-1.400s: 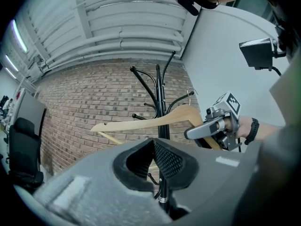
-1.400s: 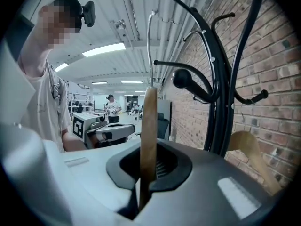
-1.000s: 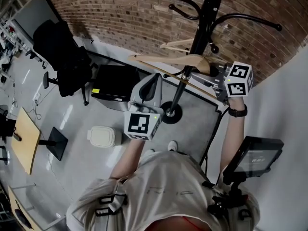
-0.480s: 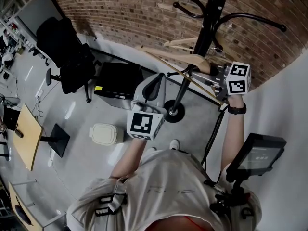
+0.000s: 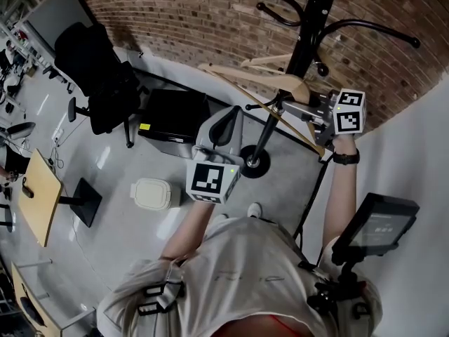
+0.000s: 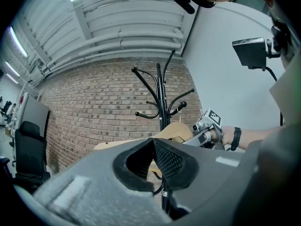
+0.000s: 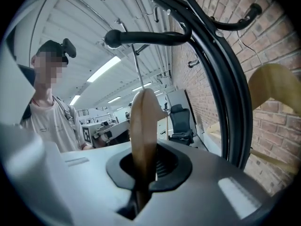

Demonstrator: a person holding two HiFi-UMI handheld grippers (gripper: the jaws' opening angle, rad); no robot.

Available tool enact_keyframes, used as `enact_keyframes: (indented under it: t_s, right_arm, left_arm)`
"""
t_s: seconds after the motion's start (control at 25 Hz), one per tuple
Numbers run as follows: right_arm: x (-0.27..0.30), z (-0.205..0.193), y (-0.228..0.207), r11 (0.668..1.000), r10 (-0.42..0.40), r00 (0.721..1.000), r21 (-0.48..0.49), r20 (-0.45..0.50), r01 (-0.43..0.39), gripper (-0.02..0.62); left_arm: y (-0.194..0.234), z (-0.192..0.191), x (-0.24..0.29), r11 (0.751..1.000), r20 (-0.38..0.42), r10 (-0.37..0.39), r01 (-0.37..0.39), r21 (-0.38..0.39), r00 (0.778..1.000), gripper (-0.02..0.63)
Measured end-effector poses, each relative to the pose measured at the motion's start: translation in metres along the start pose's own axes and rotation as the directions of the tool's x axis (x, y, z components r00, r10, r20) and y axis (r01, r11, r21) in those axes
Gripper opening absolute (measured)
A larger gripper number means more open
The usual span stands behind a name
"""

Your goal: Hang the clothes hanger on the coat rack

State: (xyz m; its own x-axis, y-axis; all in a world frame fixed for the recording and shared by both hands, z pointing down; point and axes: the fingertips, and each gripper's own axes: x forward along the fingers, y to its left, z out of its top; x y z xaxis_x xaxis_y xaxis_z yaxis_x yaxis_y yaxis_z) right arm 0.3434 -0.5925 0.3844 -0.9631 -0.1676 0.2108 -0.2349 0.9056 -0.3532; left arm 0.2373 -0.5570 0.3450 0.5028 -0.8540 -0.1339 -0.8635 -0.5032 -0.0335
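**Right gripper** (image 7: 141,171): jaws clamped on the light wooden clothes hanger (image 7: 143,126), held edge-on just beside the pole of the black metal coat rack (image 7: 225,79). The hanger's wire stem rises to a knob-ended rack arm; whether the hook rests on it cannot be told.

**Left gripper** (image 6: 153,142): jaws together, nothing between them, held well apart from the rack and pointing toward it.

**Second wooden hanger** (image 7: 270,86): beyond the pole, against the red brick wall (image 5: 175,12).

**Black office chair** (image 5: 98,76): on the grey floor.
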Motion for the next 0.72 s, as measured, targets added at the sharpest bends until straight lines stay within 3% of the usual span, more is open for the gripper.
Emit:
enact_keyframes:
  t_s: [0.24,0.4,0.48,0.6,0.64,0.72]
  right_arm:
    - [0.005,-0.003,-0.01,0.975,-0.113,0.994,-0.19,0.007,0.112,0.006]
    - [0.003,-0.01,-0.015,0.916,-0.24,0.97,-0.338,-0.027,0.217,0.006]
    - [0.001,-0.012,-0.017,0.852,-0.335,0.941,-0.439,-0.04,0.285,0.006]
    - [-0.011,-0.014,-0.025,0.704,-0.525,0.851,-0.572,-0.018,0.422,0.008]
    - [-0.015,-0.012,-0.026,0.649,-0.575,0.818,-0.604,0.008,0.462,0.045]
    - [-0.023,-0.007,-0.024,0.558,-0.636,0.768,-0.646,0.071,0.522,0.284]
  left_arm:
    - [0.001,0.0,-0.003,1.0,0.002,0.002,-0.002,-0.003,1.0,-0.001]
    - [0.002,-0.003,-0.008,1.0,-0.008,-0.002,0.002,-0.011,1.0,-0.001]
    - [0.003,-0.001,-0.012,1.0,-0.005,-0.009,0.009,-0.015,1.0,-0.002]
    - [-0.001,0.0,-0.018,0.999,0.004,-0.033,0.033,-0.019,0.999,-0.001]
    - [-0.003,-0.001,-0.019,0.999,0.003,-0.044,0.044,-0.023,0.999,-0.001]
    - [-0.007,-0.002,-0.022,0.997,0.002,-0.065,0.065,-0.033,0.998,-0.002]
